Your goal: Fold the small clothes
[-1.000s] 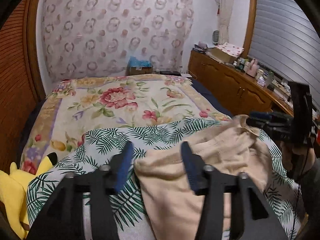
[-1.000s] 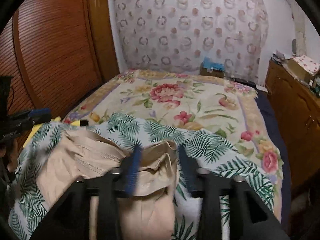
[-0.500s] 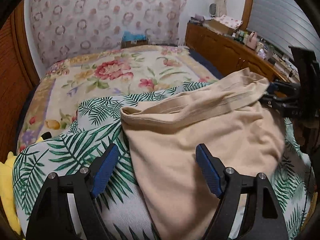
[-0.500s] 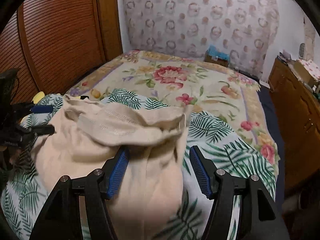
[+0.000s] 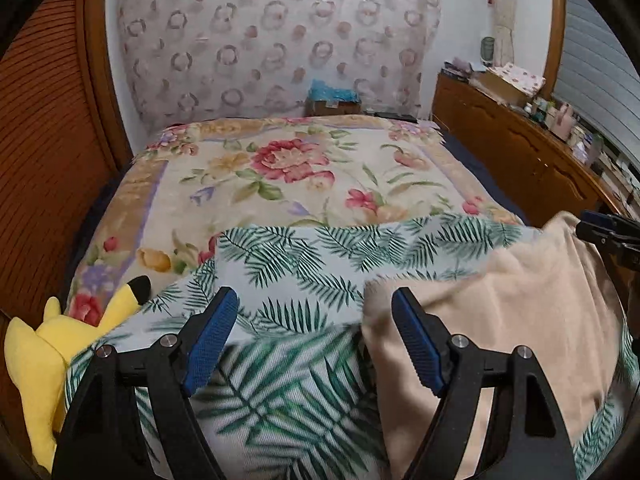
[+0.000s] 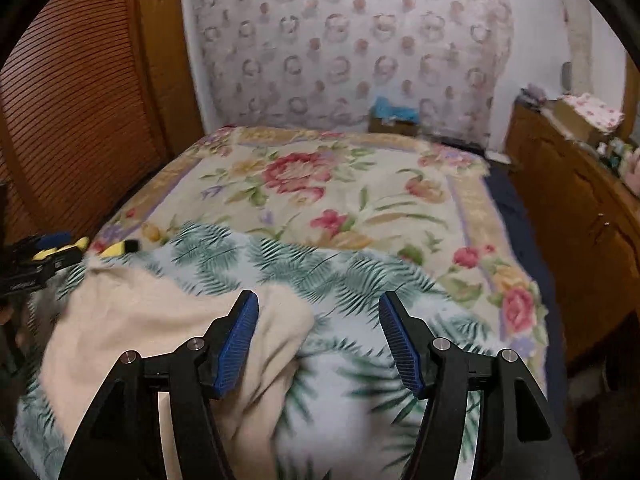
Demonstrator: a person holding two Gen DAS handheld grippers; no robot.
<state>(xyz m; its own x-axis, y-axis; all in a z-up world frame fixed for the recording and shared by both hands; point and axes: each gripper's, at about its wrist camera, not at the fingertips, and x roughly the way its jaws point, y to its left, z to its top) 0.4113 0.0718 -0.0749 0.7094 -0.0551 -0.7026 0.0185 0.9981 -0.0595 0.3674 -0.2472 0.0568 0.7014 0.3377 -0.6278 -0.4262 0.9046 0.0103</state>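
A beige garment (image 5: 520, 320) lies flat on the palm-leaf cloth (image 5: 304, 272) at the near end of the bed. In the left wrist view it lies at lower right; my left gripper (image 5: 316, 336) is open and empty, its right finger over the garment's left edge. In the right wrist view the garment (image 6: 160, 332) lies at lower left; my right gripper (image 6: 318, 340) is open and empty, its left finger over the garment's right edge. Each gripper shows at the other view's edge: the right one (image 5: 608, 232), the left one (image 6: 36, 260).
A floral bedspread (image 5: 288, 168) covers the bed beyond the leaf cloth. A yellow plush toy (image 5: 60, 340) lies at the bed's left edge. A wooden dresser (image 5: 520, 144) with clutter runs along the right. A slatted wooden wall (image 6: 80, 100) stands on the left.
Both grippers have opened and let go of the garment, which now lies flat on the leaf cloth. The two grippers have drawn apart toward the garment's opposite edges.
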